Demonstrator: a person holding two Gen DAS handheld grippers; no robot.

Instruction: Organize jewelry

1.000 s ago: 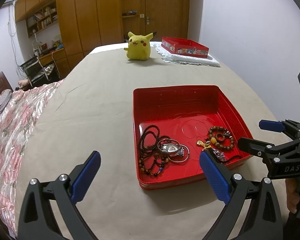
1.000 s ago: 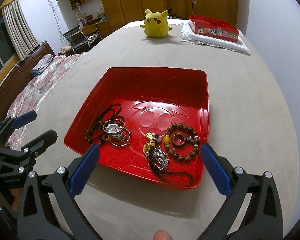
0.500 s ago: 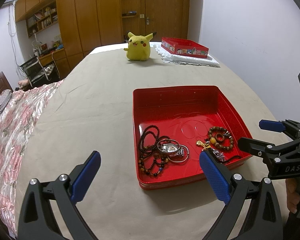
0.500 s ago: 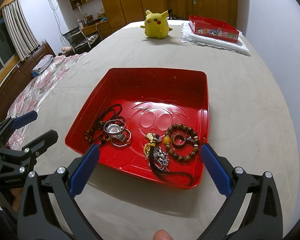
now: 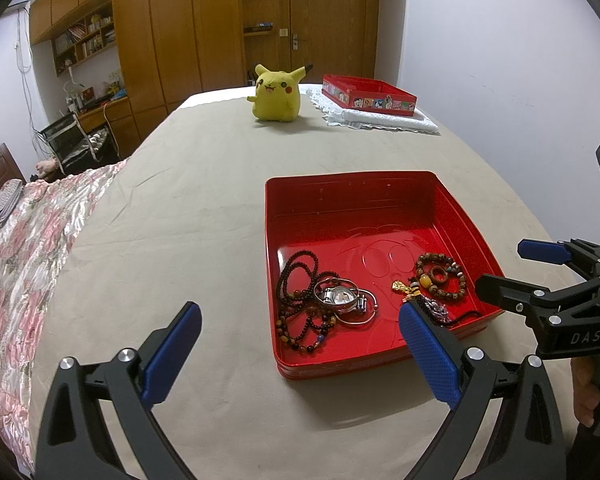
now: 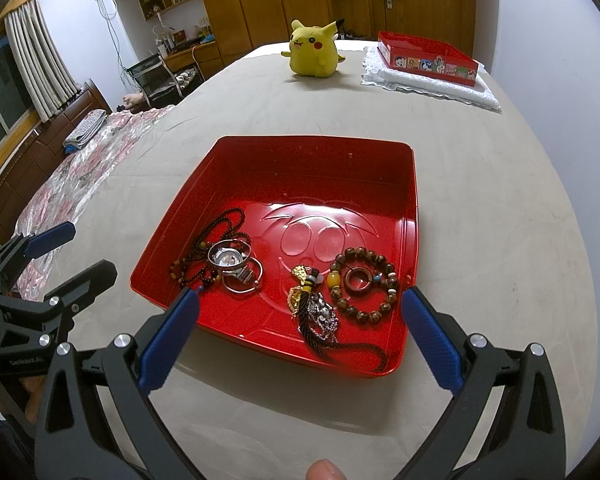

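Observation:
A red tray (image 5: 352,200) (image 6: 312,160) lies on the beige bed cover. It holds a dark bead necklace (image 5: 296,280) (image 6: 220,228), a silver watch (image 5: 340,294) (image 6: 228,258) on silver bangles, a gold and black tassel pendant (image 5: 424,304) (image 6: 316,308) and a brown bead bracelet (image 5: 440,276) (image 6: 364,282). My left gripper (image 5: 300,352) is open and empty, in front of the tray's near left corner. My right gripper (image 6: 300,336) is open and empty, just before the tray's near edge; it also shows in the left wrist view (image 5: 516,268).
A yellow Pikachu plush (image 5: 278,94) (image 6: 314,50) stands at the far end. A second red box (image 5: 368,94) (image 6: 428,58) sits on a white lace cloth (image 5: 384,120). A floral quilt (image 5: 24,248) lies along the left side. A wall runs along the right.
Both grippers have barely moved; the view shifted very slightly. The jewelry in the tray has not moved.

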